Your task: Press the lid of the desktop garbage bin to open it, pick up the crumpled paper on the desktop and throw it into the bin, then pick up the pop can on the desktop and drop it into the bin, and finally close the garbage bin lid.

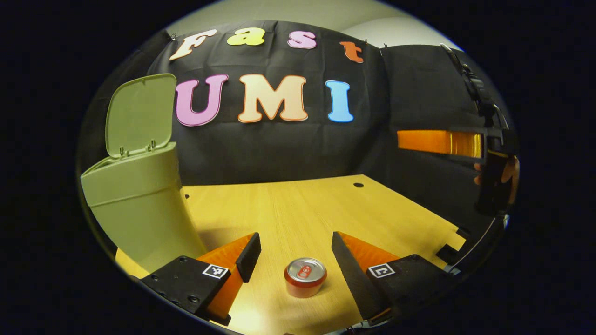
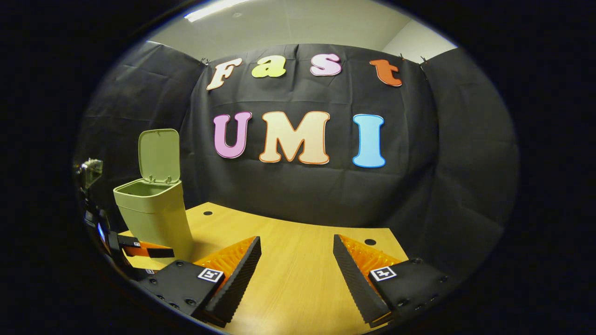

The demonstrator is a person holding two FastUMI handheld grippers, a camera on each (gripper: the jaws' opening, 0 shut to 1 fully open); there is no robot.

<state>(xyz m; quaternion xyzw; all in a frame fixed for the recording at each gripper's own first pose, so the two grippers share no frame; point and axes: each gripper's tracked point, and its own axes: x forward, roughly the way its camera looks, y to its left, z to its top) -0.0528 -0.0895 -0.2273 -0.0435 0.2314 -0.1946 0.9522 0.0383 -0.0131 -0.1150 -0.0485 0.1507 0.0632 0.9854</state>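
Note:
A red pop can point(image 1: 305, 277) with a silver top stands upright on the wooden table, between the spread fingers of my left gripper point(image 1: 296, 252), which is open and not touching it. The pale green bin point(image 1: 137, 204) stands to the left with its lid point(image 1: 139, 114) swung up. In the right gripper view the same bin point(image 2: 156, 214) sits at the left with its lid point(image 2: 159, 155) raised; my right gripper point(image 2: 297, 258) is open over bare table. The other gripper point(image 2: 139, 251) shows low beside the bin. The right gripper point(image 1: 447, 143), held by a hand, appears at the far right.
The wooden table point(image 1: 298, 209) runs back to the black cloth wall and has small round holes point(image 1: 358, 184). Its right edge has notches point(image 1: 449, 253). The tabletop point(image 2: 302, 274) in the right gripper view ends near a hole point(image 2: 370, 242) at the back right.

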